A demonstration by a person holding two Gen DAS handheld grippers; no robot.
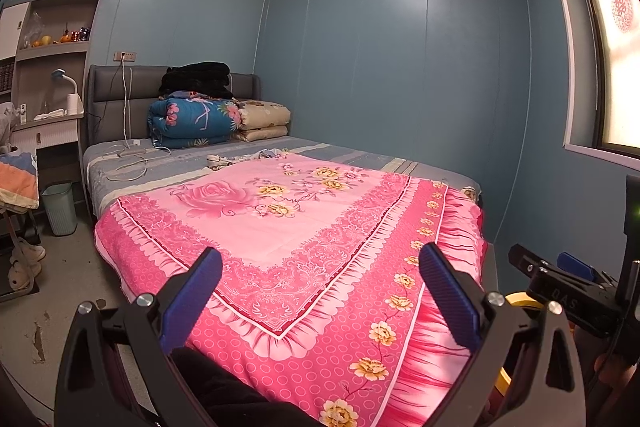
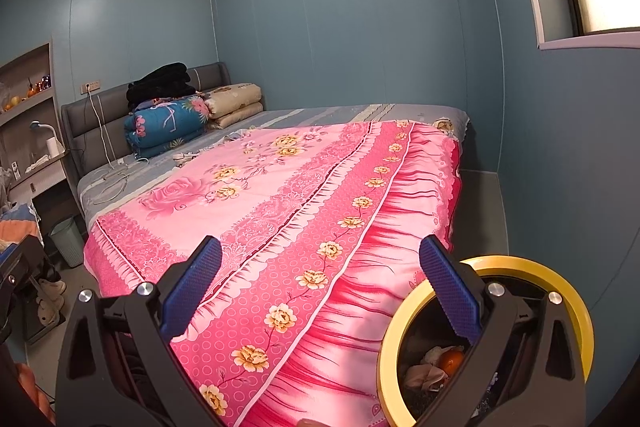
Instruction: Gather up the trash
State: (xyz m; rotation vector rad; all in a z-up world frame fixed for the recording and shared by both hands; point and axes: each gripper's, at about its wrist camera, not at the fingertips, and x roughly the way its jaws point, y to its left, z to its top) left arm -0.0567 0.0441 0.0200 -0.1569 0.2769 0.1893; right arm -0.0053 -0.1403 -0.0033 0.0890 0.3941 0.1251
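A round bin with a yellow rim [image 2: 582,311] stands on the floor at the foot of the bed, right of the pink quilt [image 2: 304,211]. Crumpled paper [image 2: 424,373] and an orange [image 2: 450,361] lie inside it. My right gripper [image 2: 320,283] is open and empty, its right finger over the bin's mouth. My left gripper [image 1: 320,287] is open and empty above the quilt's [image 1: 304,227] near end. The bin's yellow rim [image 1: 520,301] shows in the left wrist view behind the right finger. Small crumpled scraps [image 1: 240,158] lie on the bed past the quilt.
Folded quilts [image 1: 192,123] and black clothes [image 1: 198,79] are stacked at the headboard. A charger cable [image 1: 128,155] lies on the sheet. A pale green bin [image 1: 60,207] stands on the floor left of the bed. Shoes [image 1: 26,263] and a rack stand at far left. The right gripper's body [image 1: 568,291] is at right.
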